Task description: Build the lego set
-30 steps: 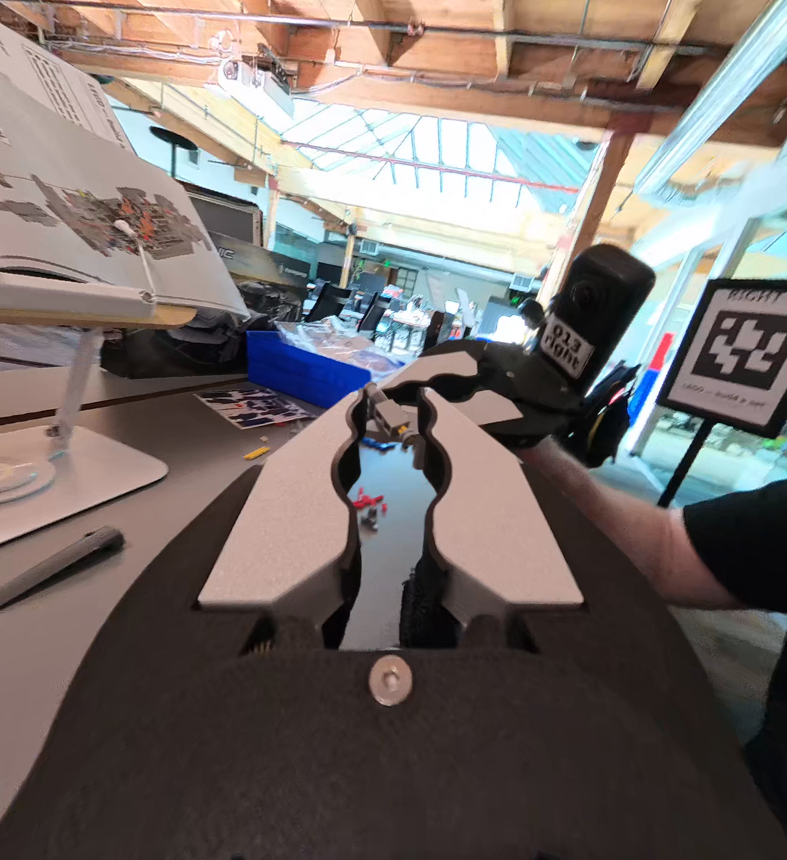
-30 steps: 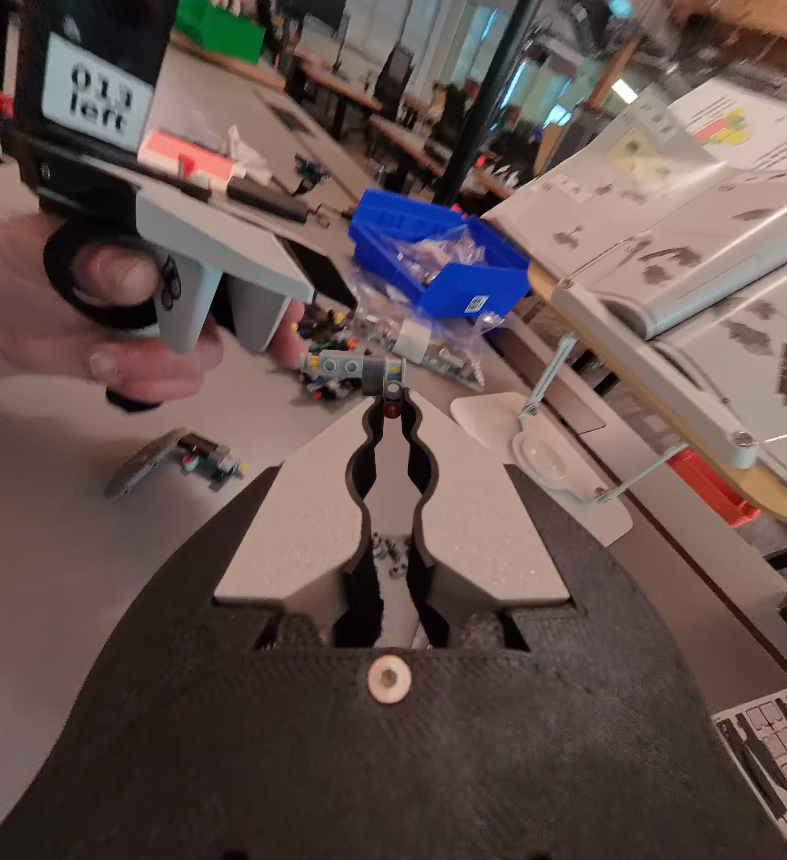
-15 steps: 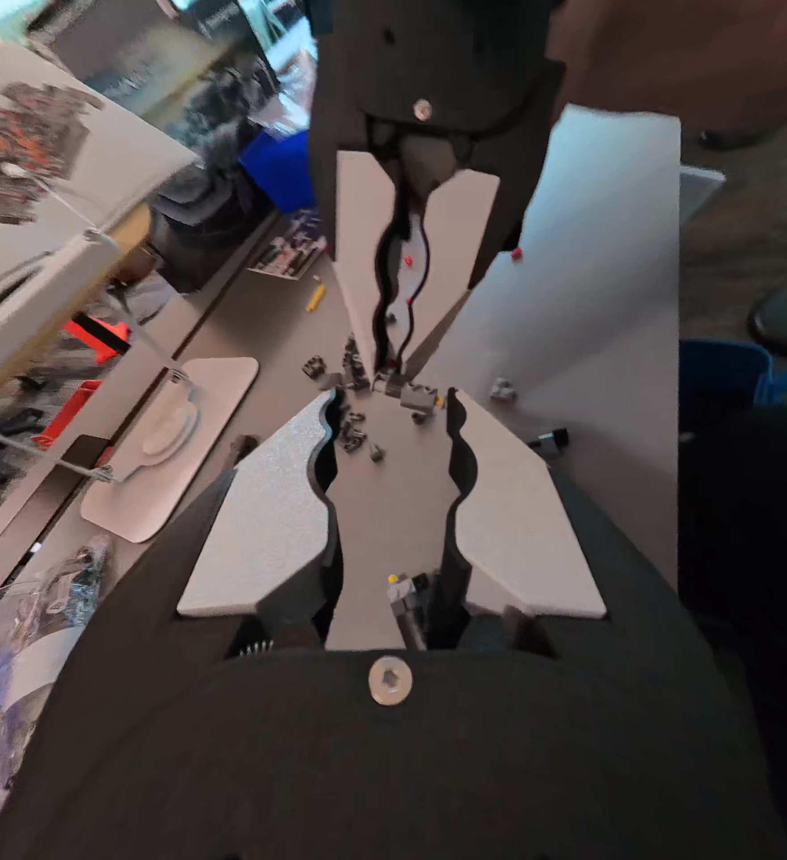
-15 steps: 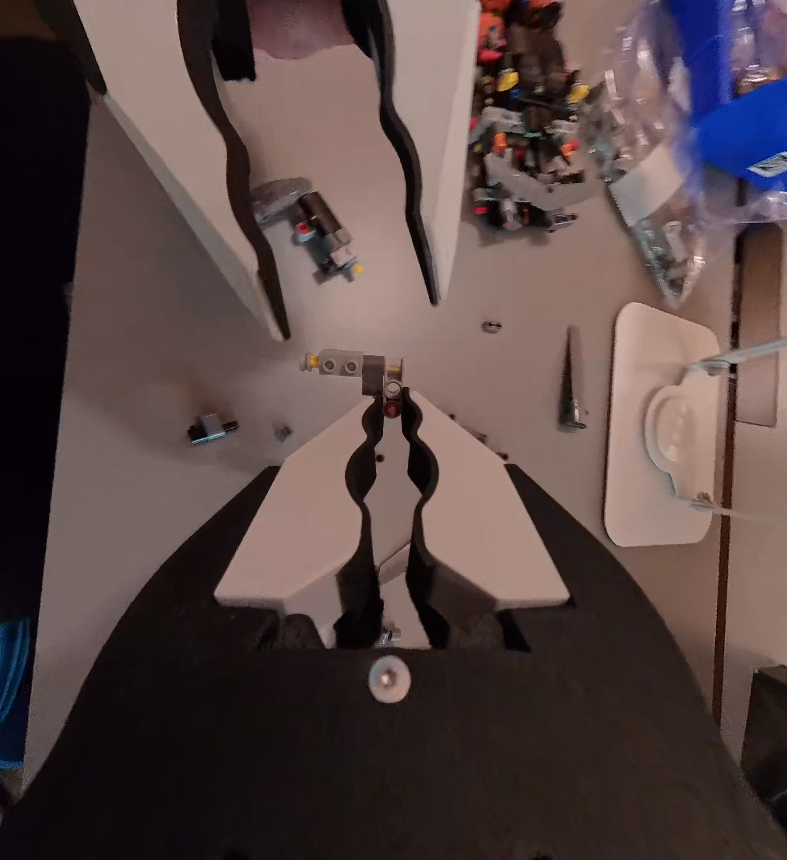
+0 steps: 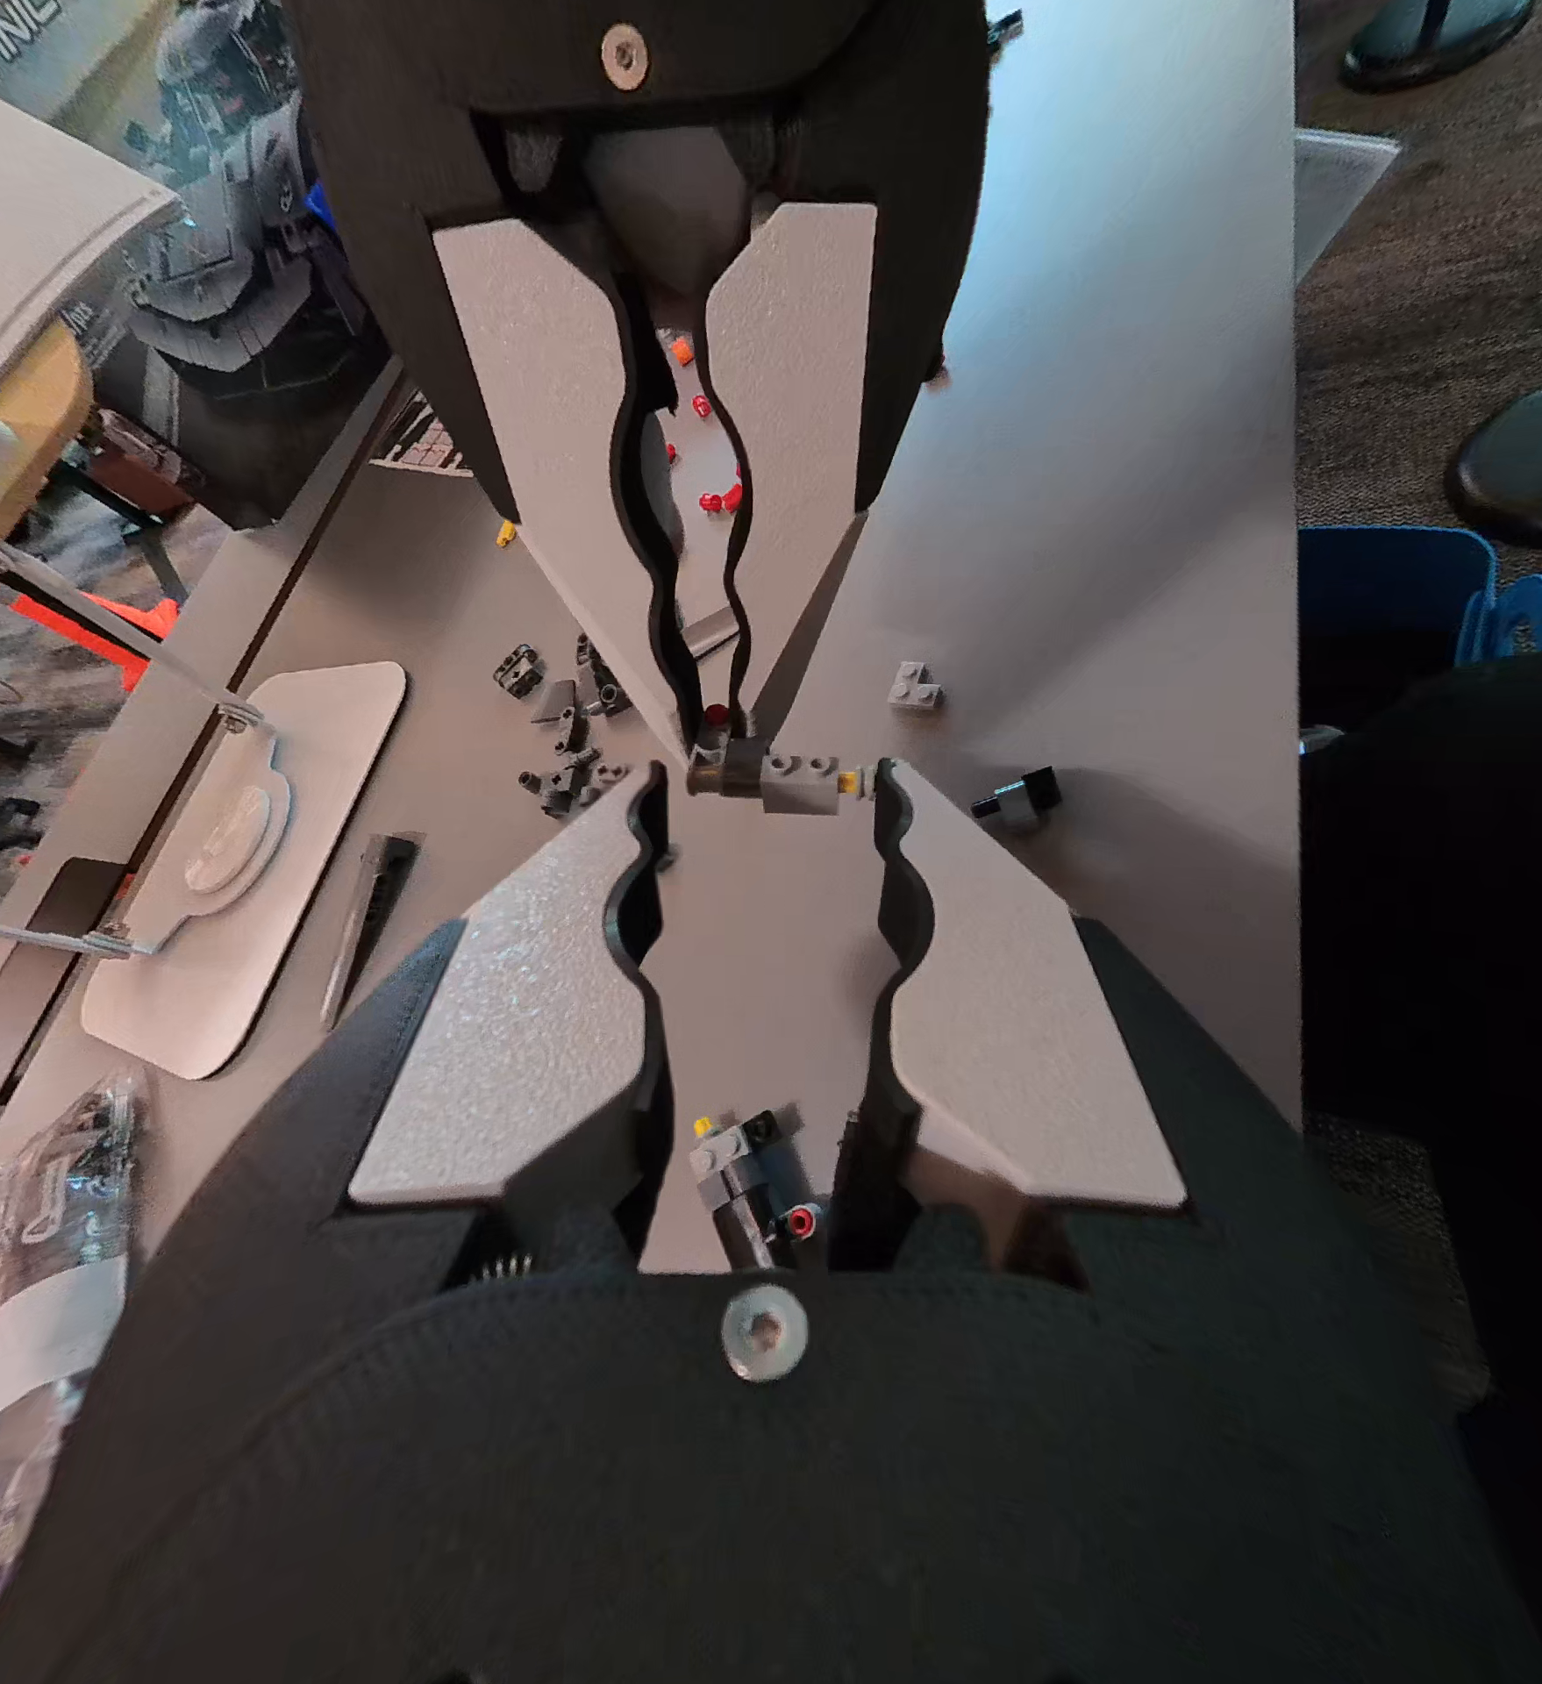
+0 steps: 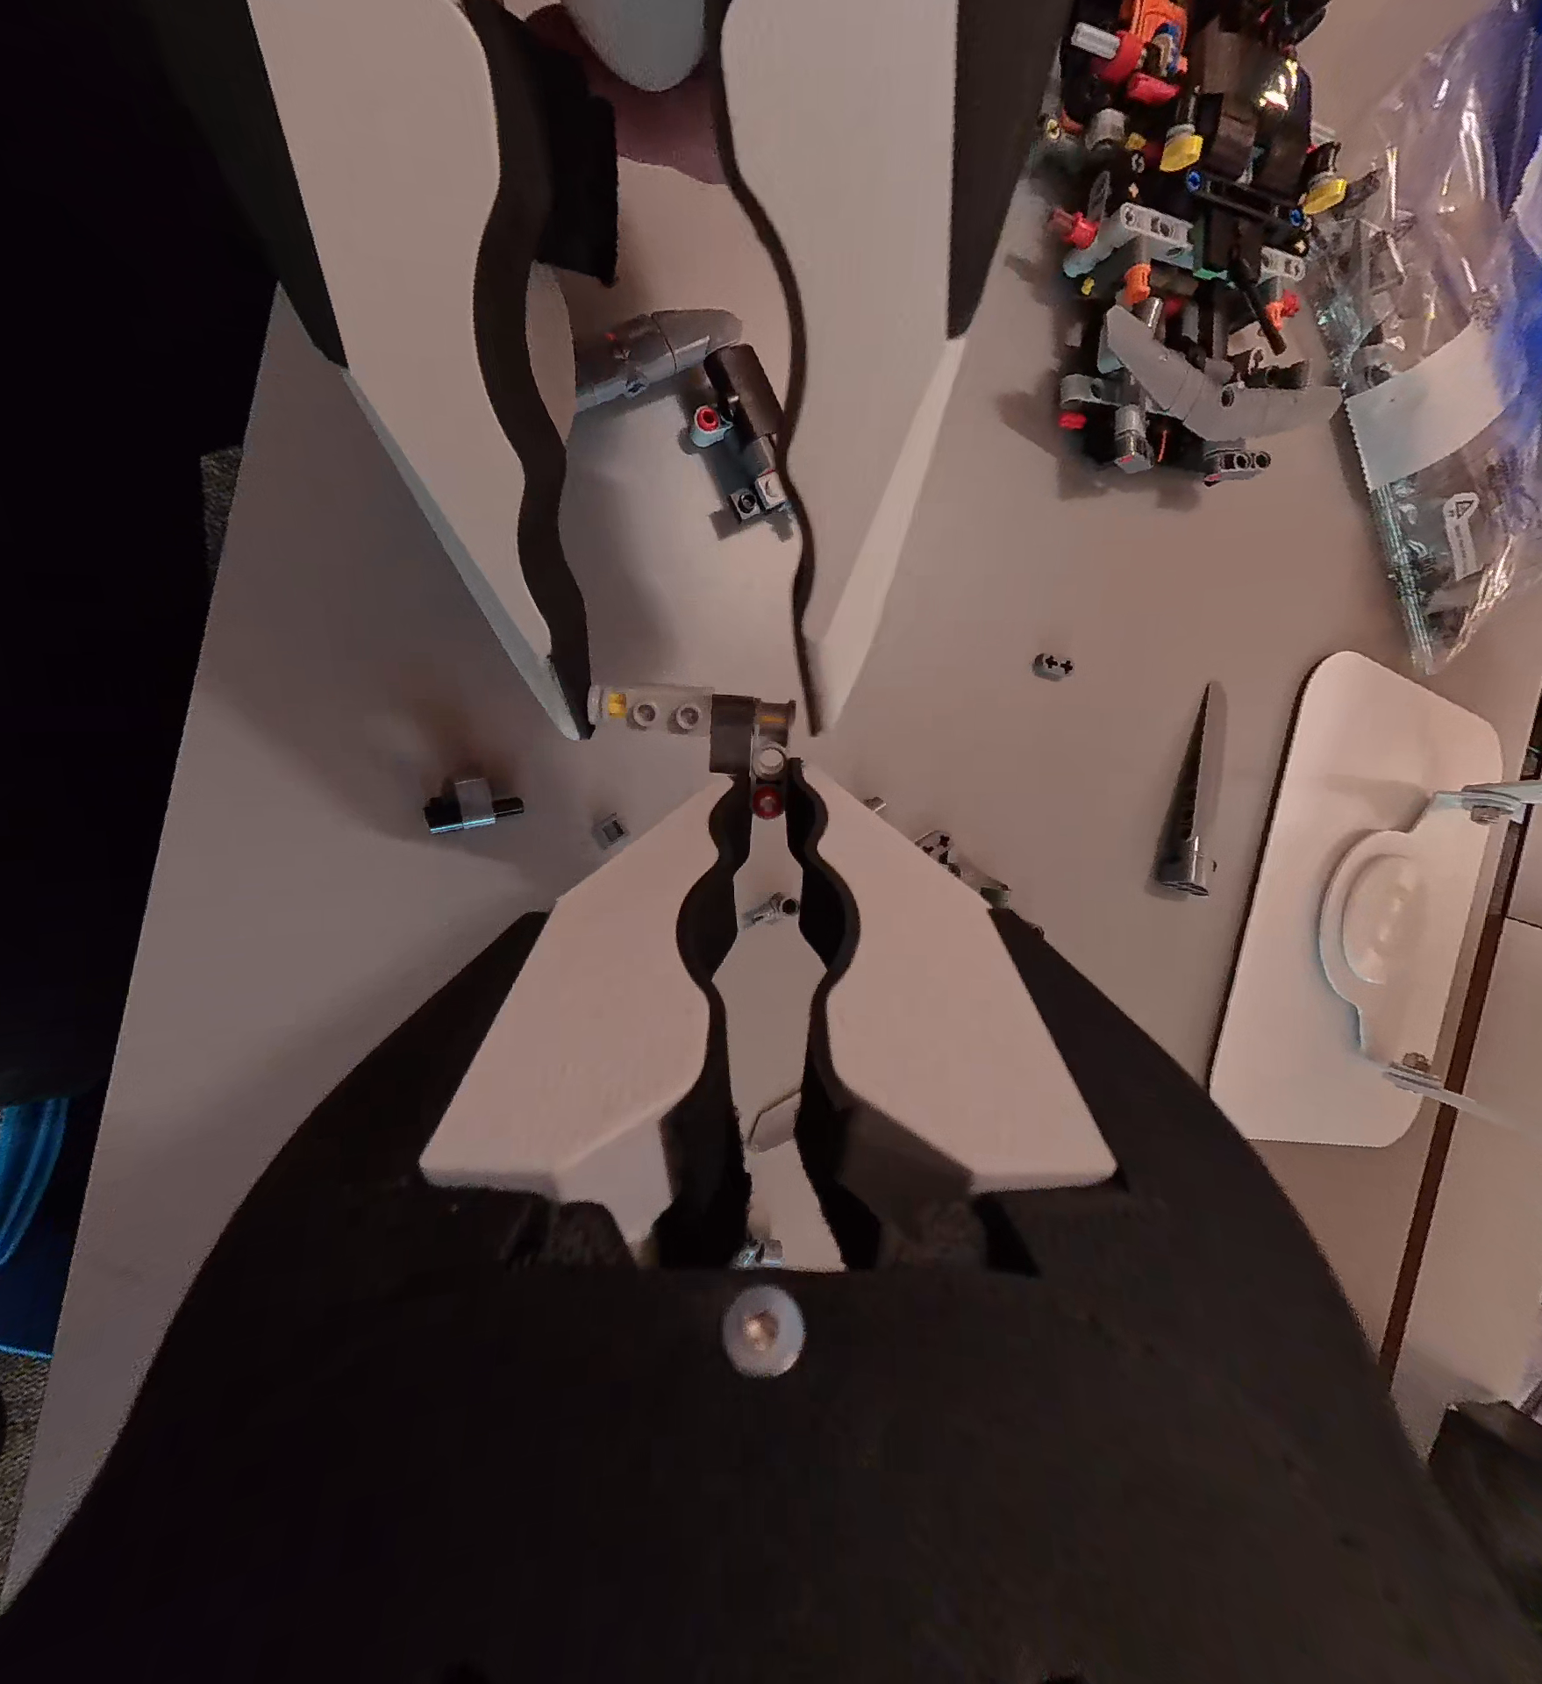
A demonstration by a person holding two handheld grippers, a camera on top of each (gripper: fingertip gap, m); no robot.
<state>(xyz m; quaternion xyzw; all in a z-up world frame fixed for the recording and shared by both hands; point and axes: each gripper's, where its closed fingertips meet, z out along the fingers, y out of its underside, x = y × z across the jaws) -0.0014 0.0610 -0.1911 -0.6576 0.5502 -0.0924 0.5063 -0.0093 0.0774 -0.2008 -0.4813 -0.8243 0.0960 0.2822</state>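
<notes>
My right gripper point(image 6: 763, 782) is shut on the stem of a small grey brick assembly point(image 6: 690, 720) with a red pin and a yellow end, and holds it above the table point(image 6: 977, 565). My left gripper point(image 5: 767, 775) is open, with its tips on either side of the assembly point(image 5: 781, 779). One left fingertip point(image 5: 890, 784) touches the yellow end. The other fingertip point(image 5: 649, 784) stands a little off the dark end. In the left wrist view the right gripper point(image 5: 717, 724) comes in from above. In the right wrist view the left gripper point(image 6: 694, 720) comes in from above.
A second small brick assembly point(image 6: 713, 401) lies on the table under the left gripper. A pile of mixed parts point(image 6: 1187, 228) and a plastic bag point(image 6: 1478, 364) lie at the far right. A dark spike piece point(image 6: 1191, 820), a white stand base point(image 6: 1351, 911) and loose grey pieces point(image 5: 567, 729) lie nearby. My two grippers' fingertips are within a few centimetres of each other.
Both grippers have tipped down over the table. My left gripper's jaws have widened and moved in around the assembly. My right gripper has kept its hold on the assembly throughout.
</notes>
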